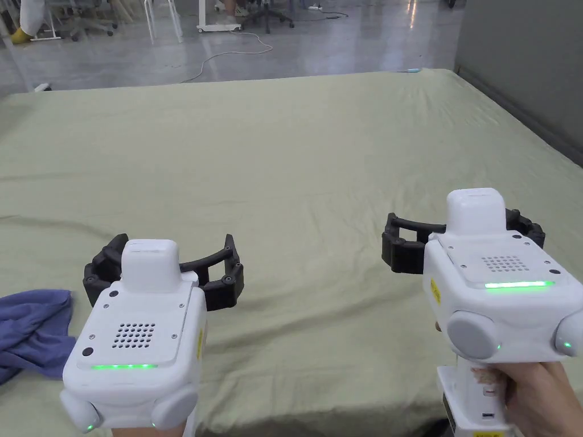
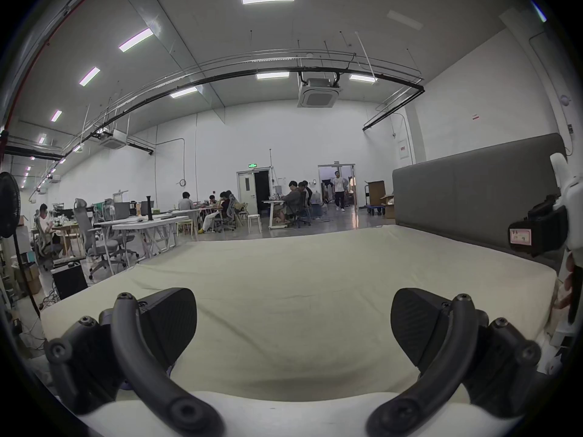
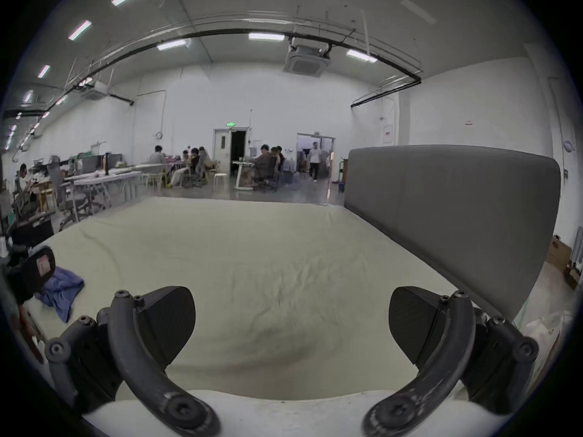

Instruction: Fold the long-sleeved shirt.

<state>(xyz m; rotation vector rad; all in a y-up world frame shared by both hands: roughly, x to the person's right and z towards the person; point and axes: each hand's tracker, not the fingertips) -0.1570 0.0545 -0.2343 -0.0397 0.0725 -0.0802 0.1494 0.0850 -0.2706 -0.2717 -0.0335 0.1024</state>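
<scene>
A crumpled blue shirt [image 1: 34, 333] lies at the near left edge of the pale green bed sheet [image 1: 296, 165]. It appears again at the left in the right gripper view as a blue shirt [image 3: 61, 289]. My left gripper [image 1: 165, 267] hovers just right of the shirt, jaws wide apart and empty. My right gripper [image 1: 461, 236] hovers over bare sheet farther right, also open and empty. In their own views the left gripper [image 2: 293, 327] and the right gripper [image 3: 291, 324] each show two black pads spread over the sheet.
A grey padded headboard [image 3: 441, 210] runs along the bed's right side. Beyond the far edge is a shiny floor [image 1: 319, 40] with cables, chairs and desks, and several people [image 2: 293, 201] sit or walk there. A fan [image 2: 9, 204] stands at the left.
</scene>
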